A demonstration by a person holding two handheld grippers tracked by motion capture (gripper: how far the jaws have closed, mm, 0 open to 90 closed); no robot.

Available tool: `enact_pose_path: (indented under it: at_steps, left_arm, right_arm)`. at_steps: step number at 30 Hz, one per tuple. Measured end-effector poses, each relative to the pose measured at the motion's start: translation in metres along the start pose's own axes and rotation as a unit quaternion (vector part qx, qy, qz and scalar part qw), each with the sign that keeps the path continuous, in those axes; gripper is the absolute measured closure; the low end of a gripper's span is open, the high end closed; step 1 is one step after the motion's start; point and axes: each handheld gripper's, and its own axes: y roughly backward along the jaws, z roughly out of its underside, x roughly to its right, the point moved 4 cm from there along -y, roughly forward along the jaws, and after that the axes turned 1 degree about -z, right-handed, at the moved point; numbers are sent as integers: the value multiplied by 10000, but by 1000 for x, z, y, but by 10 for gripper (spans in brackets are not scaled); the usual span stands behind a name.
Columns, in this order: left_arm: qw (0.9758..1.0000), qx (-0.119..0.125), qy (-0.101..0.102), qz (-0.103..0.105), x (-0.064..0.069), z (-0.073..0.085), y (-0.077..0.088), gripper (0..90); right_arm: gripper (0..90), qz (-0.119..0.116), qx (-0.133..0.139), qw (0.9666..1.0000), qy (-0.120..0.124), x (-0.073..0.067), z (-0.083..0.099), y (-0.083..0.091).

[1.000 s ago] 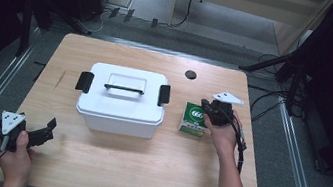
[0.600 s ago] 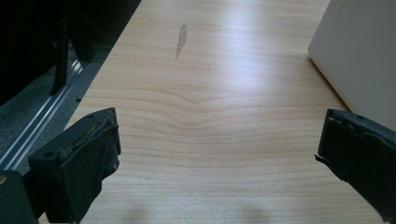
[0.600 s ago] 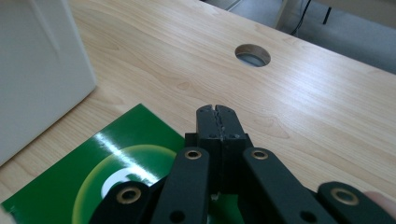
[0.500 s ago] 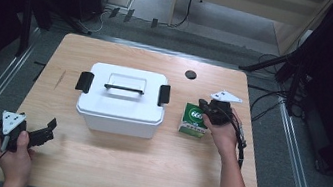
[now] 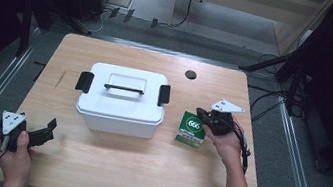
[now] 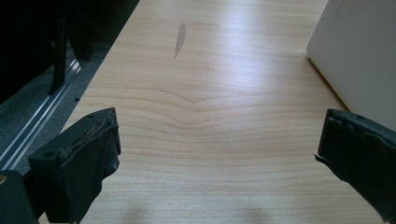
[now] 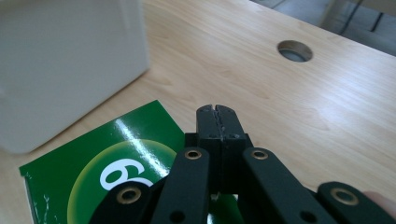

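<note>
A white lidded box (image 5: 121, 98) with black side latches and a dark handle stands mid-table; its wall shows as the white box (image 7: 65, 60) and as a white edge (image 6: 359, 56). A green carton (image 5: 191, 129) marked 666 lies flat to the right of it, and the same carton (image 7: 107, 172) lies just under my right gripper (image 7: 217, 112). That right gripper (image 5: 200, 114) is shut with nothing between its jaws, hovering over the carton's right edge. My left gripper (image 5: 50, 128) stands open over bare wood at the front left corner, jaws wide apart (image 6: 219, 149).
A round cable hole (image 5: 190, 74) pierces the wooden table (image 5: 201, 180) at the back right, seen too as the hole (image 7: 294, 50). A dark smudge (image 6: 180, 39) marks the wood left of the box. Metal rails and cables run along the floor on both sides.
The right gripper has crept slightly left over the carton. The left gripper has stayed where it was.
</note>
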Motion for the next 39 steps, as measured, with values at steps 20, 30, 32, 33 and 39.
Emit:
enact_pose_path:
  at_steps: [20, 30, 32, 33, 39]
  left_arm:
    - [10000, 5, -6, 2, 0, 0, 0, 0]
    - [10000, -3, -6, 9, 0, 0, 0, 0]
    - [10000, 1, -21, 12, 0, 0, 0, 0]
    - [10000, -4, -42, 16, 1, 0, 0, 0]
    - [9999, -25, -133, -70, 3, 0, -1, 0]
  right_arm:
    - [827, -655, 274, 9966, 426, -34, 19, 24]
    - [632, -676, 721, 9918, 815, -28, 5, 36]
    - [574, -576, 554, 9925, 920, -27, 0, 39]
    - [538, -562, 465, 9930, 926, -27, -2, 40]
    - [457, -725, 269, 9931, 885, -26, -22, 46]
